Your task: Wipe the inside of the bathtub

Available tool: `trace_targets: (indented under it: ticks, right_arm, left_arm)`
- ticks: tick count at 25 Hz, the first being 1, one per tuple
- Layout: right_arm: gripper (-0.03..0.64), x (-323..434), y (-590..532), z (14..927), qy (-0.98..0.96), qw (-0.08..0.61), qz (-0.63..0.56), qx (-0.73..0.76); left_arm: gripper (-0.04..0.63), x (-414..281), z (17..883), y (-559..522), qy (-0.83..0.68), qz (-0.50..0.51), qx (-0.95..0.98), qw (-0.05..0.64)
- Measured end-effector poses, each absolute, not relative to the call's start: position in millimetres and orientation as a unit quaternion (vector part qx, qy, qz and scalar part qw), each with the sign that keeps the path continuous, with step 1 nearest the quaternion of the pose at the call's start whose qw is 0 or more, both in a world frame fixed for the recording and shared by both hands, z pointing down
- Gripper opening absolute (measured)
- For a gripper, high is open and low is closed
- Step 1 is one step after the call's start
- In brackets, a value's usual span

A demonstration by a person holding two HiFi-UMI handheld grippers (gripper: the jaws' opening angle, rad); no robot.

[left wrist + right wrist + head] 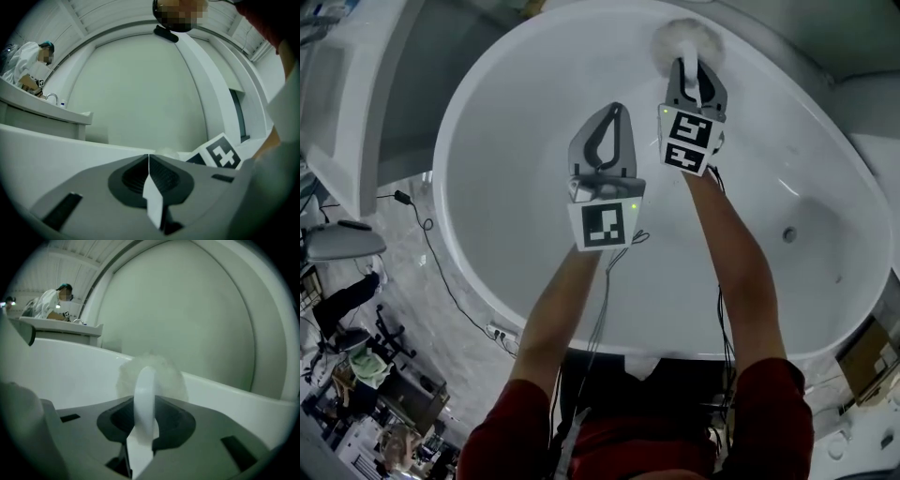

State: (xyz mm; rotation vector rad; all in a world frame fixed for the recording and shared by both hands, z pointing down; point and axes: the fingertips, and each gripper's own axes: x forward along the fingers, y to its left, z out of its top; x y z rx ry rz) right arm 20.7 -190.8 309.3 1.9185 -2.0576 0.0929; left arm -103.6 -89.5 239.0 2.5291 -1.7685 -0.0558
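Observation:
The white oval bathtub (478, 281) fills the head view. My right gripper (690, 69) is shut on the flat white handle (145, 394) of a fluffy white scrubber (687, 37), which presses on the tub's far inner wall just under the rim. In the right gripper view the scrubber (169, 379) bulges out past the jaws against the tub wall. My left gripper (616, 109) hangs over the middle of the tub, to the left of and nearer than the right one. Its jaws (149, 157) meet, shut with nothing between them. The right gripper's marker cube (219, 155) shows beside it.
The drain (788, 235) sits in the tub's floor on the right. A white counter (342, 112) stands at the left, with a black cable (431, 253) trailing over the marble floor. A cardboard box (872, 356) lies lower right. A person in white (50, 301) works at a far counter.

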Motion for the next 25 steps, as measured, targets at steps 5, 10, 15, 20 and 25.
trace_targets:
  ticks: [5,10,15,20,25]
  right_arm:
    - [0.098,66,-174,304,-0.725,0.174,0.025,0.665]
    - [0.094,15,-193,313,-0.738,0.177,0.015,0.652]
    - [0.092,39,-185,313,-0.737,0.176,0.013,0.652]
    - [0.092,83,-161,319,-0.725,0.179,0.018,0.665]
    - [0.092,113,-144,315,-0.715,0.181,0.014,0.675]
  left_arm:
    - [0.014,-51,238,-65,-0.569,-0.022,0.821,0.039]
    - [0.014,-90,258,-74,-0.563,-0.01,0.826,0.041]
    - [0.014,-64,255,-70,-0.549,-0.005,0.835,0.039]
    - [0.015,-31,254,-57,-0.536,-0.008,0.843,0.037]
    - [0.014,-4,248,-54,-0.51,-0.006,0.859,0.035]
